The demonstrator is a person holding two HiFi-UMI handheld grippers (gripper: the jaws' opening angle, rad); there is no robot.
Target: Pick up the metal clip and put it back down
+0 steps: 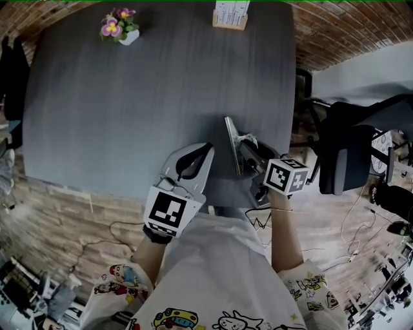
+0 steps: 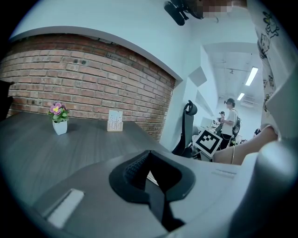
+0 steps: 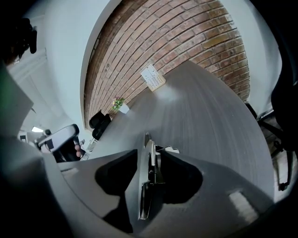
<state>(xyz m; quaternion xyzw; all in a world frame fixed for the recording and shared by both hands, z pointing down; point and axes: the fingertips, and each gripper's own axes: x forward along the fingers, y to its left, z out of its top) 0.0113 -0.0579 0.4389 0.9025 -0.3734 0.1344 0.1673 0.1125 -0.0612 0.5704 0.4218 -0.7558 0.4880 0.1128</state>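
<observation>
The person's hands were largely hidden beneath the marker cubes in the head view. The grey, black-padded left gripper (image 1: pixel 205 152) had its jaws fully together, with nothing between them, at the near edge of the dark grey wood-grain table (image 1: pixel 129 97).

Just to its right, the matching right gripper (image 3: pixel 150 155) had its jaws apart. The silver spring-loaded metal clip (image 3: pixel 143 195) stood on edge between them. No firm press by either pad was visible. The clip's near end was covered by the gripper body.

The clip showed a long flat steel plate, a coil spring at mid-length, and a curved lever on the side away from the left gripper. Its tip projected past the jaw ends onto the table.

Well beyond the left gripper stood a white pot of pink flowers (image 1: pixel 119 27). Well beyond the right gripper stood a wooden card holder (image 1: pixel 230 14), cut off by the frame's top edge.
</observation>
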